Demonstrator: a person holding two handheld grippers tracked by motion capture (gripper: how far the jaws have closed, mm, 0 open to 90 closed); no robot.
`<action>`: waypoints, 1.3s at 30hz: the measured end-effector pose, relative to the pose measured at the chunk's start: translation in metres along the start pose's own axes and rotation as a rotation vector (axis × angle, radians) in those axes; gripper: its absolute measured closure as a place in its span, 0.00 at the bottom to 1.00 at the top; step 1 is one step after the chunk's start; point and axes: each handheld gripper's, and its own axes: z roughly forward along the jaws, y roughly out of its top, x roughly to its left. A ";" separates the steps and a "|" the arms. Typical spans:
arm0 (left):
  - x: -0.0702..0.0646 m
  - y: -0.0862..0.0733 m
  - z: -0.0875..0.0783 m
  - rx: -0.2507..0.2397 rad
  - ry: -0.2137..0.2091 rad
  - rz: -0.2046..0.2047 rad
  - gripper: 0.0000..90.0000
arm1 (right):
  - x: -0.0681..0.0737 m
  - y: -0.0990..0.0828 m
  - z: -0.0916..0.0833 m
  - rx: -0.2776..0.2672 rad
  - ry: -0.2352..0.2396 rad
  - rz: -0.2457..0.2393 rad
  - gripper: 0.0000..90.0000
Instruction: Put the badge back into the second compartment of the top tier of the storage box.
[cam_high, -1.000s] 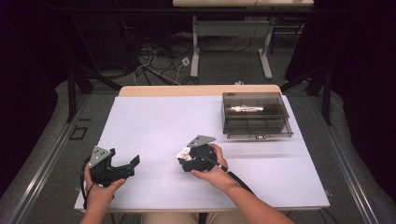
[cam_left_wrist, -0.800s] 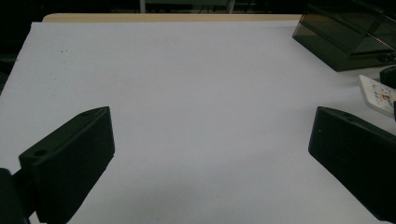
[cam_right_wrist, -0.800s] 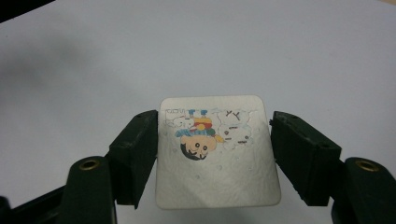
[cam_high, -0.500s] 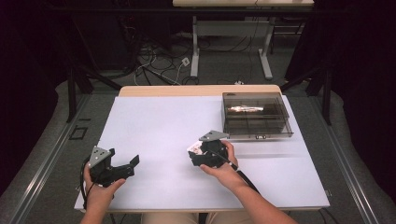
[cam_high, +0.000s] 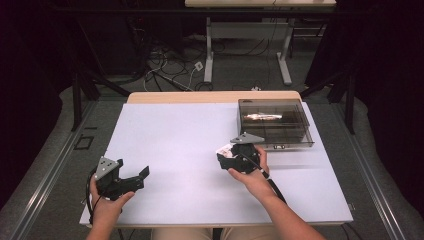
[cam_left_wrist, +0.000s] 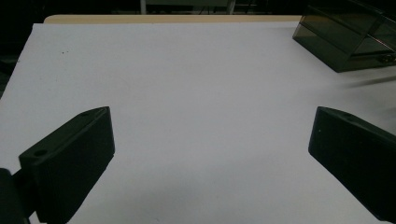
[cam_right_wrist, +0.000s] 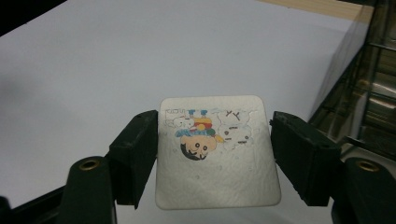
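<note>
left claw (cam_high: 145, 172): jaws wide apart | right claw (cam_high: 223, 156): clamping something flat

matt white table (cam_high: 170, 135), glossy smoky plastic box (cam_high: 272, 122), embossed papery card (cam_right_wrist: 217, 154)

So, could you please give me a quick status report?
Left gripper open, nothing between its fingers. Right gripper around a cartoon card, contact unclear. Dark clear box just beyond.

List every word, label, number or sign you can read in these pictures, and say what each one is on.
None can be read.
Card between the right gripper jaws: an upside-down cartoon figure with a row of small marks above it, too blurred to read.
Dark clear box: small light marks on its front edge, too small to read.
</note>
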 end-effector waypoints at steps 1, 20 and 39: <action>0.000 0.000 0.000 0.000 0.000 0.000 0.01 | -0.002 0.000 -0.001 0.001 -0.007 0.008 0.37; 0.000 0.000 -0.001 0.002 -0.002 -0.004 0.01 | -0.041 0.006 -0.016 -0.023 -0.099 0.069 0.37; 0.000 0.000 0.000 0.001 -0.003 -0.004 0.01 | -0.076 0.011 -0.026 -0.035 -0.200 0.107 0.37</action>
